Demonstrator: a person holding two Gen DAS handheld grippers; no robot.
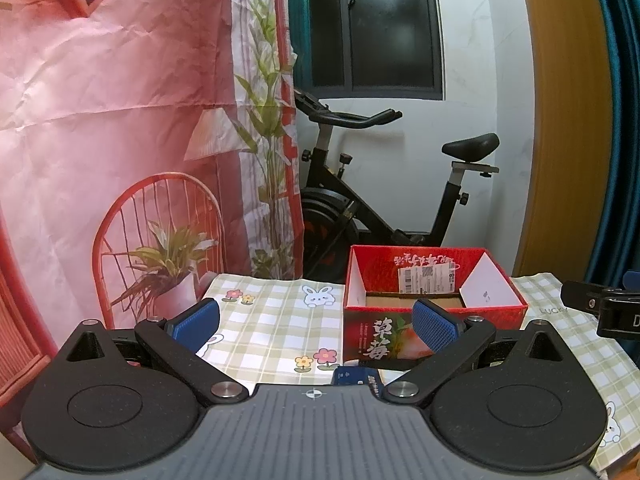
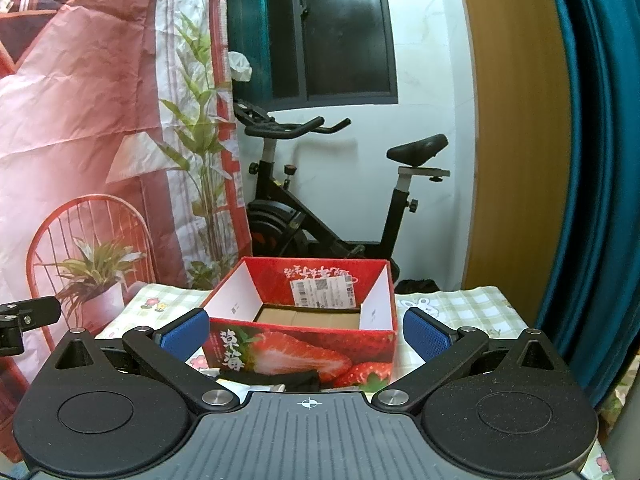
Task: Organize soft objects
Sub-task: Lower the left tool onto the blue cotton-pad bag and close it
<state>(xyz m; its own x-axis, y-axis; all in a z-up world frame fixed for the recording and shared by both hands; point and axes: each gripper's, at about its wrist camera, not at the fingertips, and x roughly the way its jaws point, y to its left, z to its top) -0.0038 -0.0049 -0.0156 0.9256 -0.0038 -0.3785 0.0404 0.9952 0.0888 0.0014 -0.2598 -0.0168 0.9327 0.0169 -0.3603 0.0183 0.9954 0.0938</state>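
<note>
Both grippers are held level above the checked tablecloth [image 1: 276, 312], facing the open red strawberry box [image 2: 300, 344]. The left gripper [image 1: 316, 320] and right gripper [image 2: 306, 334] have jaws spread wide, holding nothing.

Strawberry box [image 2: 300, 320] gapes open-topped (flaps upright) — bare tablecloth [image 1: 276, 312] leftward — passable.

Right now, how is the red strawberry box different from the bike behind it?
The strawberry box is red with fruit pictures; the exercise bike is black. The strawberry box sits on the checked tablecloth; the exercise bike stands behind the table, by the white wall. The strawberry box is open on top with a white label inside; the exercise bike has handlebars and a seat. Neither is being held.
</note>
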